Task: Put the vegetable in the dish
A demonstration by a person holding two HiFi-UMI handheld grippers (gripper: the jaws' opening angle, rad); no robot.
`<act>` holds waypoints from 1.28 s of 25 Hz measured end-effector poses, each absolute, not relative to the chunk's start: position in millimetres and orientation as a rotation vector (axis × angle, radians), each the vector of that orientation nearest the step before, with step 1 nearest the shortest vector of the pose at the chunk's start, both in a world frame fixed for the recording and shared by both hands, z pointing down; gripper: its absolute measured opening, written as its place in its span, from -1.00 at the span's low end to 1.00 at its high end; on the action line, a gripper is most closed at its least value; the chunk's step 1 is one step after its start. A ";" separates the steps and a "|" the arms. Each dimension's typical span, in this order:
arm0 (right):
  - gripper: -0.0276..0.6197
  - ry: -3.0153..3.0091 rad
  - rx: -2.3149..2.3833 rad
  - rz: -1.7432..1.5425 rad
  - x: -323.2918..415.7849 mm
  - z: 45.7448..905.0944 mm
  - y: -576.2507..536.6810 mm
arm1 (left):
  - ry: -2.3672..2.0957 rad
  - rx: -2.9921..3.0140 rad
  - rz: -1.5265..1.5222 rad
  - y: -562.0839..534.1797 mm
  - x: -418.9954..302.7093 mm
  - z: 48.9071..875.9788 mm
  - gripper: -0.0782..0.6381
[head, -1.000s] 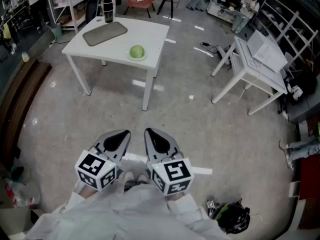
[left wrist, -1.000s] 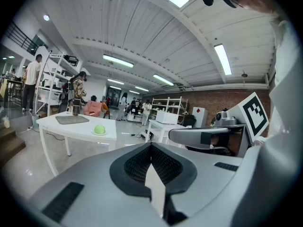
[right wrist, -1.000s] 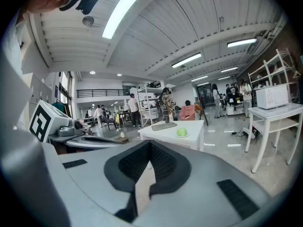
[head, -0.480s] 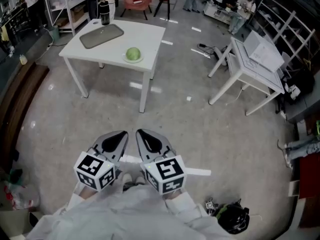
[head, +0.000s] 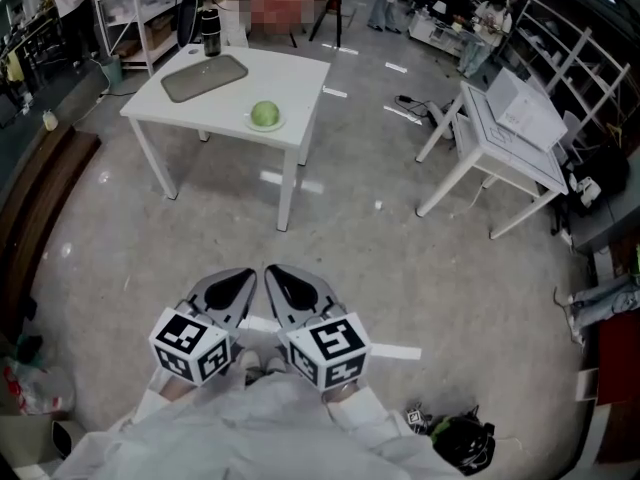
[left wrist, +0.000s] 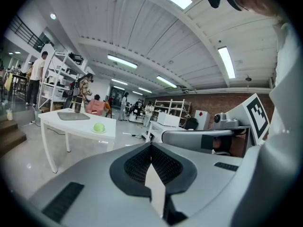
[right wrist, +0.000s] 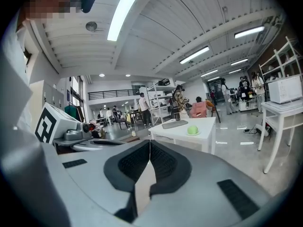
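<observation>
Left gripper (head: 238, 280) and right gripper (head: 285, 283) are held clenched, empty, side by side. Well apart from them, straight ahead, the round green vegetable (head: 264, 113) is seen on a pale dish (head: 251, 122) on the white table (head: 300, 73); neither gripper is judged clearly nearer.

ahead of you, well across the floor, a round pale green vegetable (head: 264, 113), like a small cabbage, already sits in a shallow light green dish (head: 280, 123). the dish lies flat on a white table (head: 290, 73), near the edge facing you and toward its right corner.
</observation>
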State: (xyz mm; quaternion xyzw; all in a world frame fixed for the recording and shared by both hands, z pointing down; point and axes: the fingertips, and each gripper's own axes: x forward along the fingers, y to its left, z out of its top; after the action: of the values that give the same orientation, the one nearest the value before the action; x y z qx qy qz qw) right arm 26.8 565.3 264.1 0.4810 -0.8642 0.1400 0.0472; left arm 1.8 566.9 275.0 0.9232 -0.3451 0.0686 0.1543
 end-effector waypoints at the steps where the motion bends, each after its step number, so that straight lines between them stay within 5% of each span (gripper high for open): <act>1: -0.87 -2.634 1.476 0.417 28.5 264.4 565.8 | -0.992 2.641 0.202 567.5 2.6 277.2 -0.77; 16: -0.87 -2.555 1.495 0.457 48.2 288.6 549.8 | -1.000 2.494 0.154 547.7 4.6 298.4 -0.77; 32: -0.87 -2.508 1.574 0.358 22.2 281.4 349.3 | -0.822 2.591 0.182 347.3 -3.3 293.2 -0.77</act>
State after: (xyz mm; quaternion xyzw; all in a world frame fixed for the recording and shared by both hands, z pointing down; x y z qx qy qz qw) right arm 22.2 349.3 281.4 0.5259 -0.8384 0.1196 0.0794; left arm -3.3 347.3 293.2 0.9304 -0.2953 0.0652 0.2073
